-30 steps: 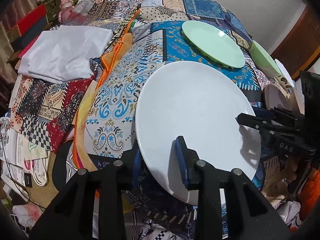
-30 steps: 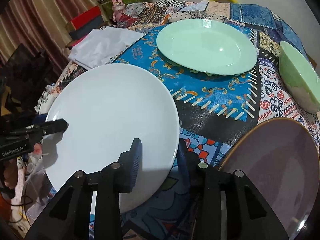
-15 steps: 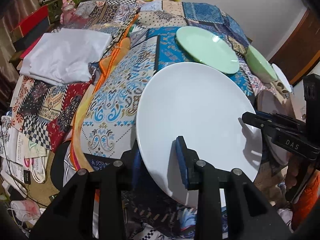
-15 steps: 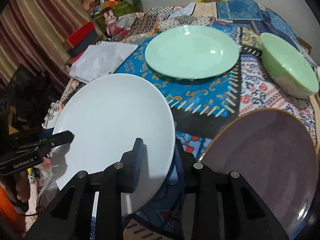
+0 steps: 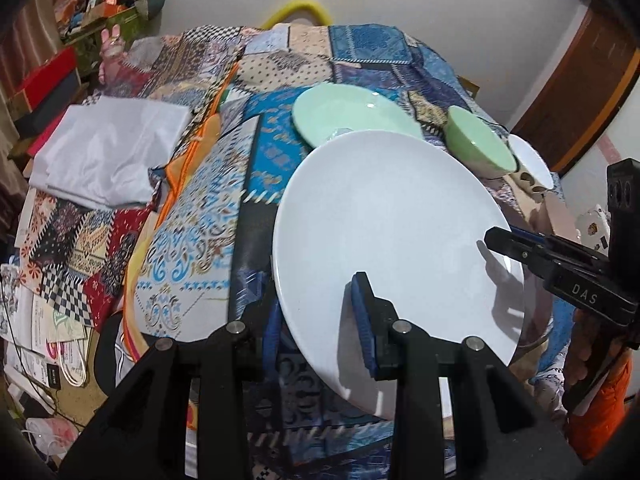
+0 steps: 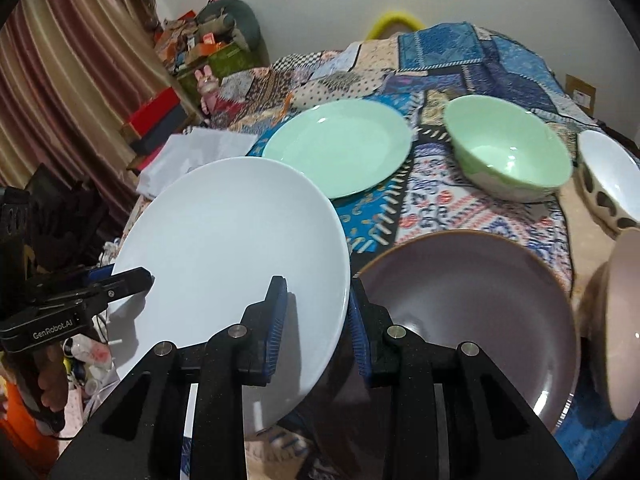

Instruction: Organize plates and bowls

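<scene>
Both claws clamp the same white plate (image 5: pixel 396 232), which is raised off the patchwork cloth (image 5: pixel 192 240) and tilted: the left gripper (image 5: pixel 320 320) bites its near rim with one blue pad on top and one beneath, and the right gripper (image 6: pixel 316 312), whose jaws have just been closing, pinches the opposite edge the same way. Beyond the left claw lie a mint-green plate (image 5: pixel 344 114) and, to its right, a green bowl (image 5: pixel 478 146) with a white bowl (image 5: pixel 528 158) past it; far left of the claw sits a folded white cloth (image 5: pixel 108 156), shown in full only in this view. Only the right wrist view shows the brown-rimmed mauve plate (image 6: pixel 472 300) lying just right of its claw, and a pale pink dish (image 6: pixel 620 320) at the far right edge
</scene>
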A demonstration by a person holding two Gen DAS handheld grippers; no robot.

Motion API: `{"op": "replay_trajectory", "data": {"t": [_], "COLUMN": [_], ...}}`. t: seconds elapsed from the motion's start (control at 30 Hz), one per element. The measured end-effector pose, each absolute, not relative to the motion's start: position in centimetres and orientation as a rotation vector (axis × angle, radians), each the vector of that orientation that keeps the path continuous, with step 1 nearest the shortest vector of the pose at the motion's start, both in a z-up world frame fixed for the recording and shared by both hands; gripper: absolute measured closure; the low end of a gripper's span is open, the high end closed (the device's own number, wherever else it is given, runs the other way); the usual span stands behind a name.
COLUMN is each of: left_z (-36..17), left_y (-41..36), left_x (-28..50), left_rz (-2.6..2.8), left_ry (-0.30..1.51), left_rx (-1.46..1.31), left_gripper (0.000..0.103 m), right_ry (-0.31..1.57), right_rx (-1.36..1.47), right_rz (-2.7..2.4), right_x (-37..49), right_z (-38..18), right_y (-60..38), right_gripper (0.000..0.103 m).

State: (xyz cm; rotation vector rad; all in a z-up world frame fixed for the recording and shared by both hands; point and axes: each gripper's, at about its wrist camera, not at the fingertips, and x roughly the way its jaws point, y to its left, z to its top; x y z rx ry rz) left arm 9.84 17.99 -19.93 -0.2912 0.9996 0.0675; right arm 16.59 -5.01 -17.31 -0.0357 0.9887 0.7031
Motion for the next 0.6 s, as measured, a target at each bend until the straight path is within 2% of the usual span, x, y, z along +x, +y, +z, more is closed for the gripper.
{"op": "replay_trajectory", "data": {"t": [0.6], "left_z": [-17.6], "left_y": [10.7], "left_x": [11.9], "left_rz": [-0.036], "left_ry": [0.996], "left_rx": [-0.214], "left_gripper": [0.070], "right_ry": [0.943], "right_rx": [0.033], "right_rz": [0.606], "right_x": [16.2], "right_z": [-15.5], "right_y": [-12.4], "right_gripper": [0.075]}}
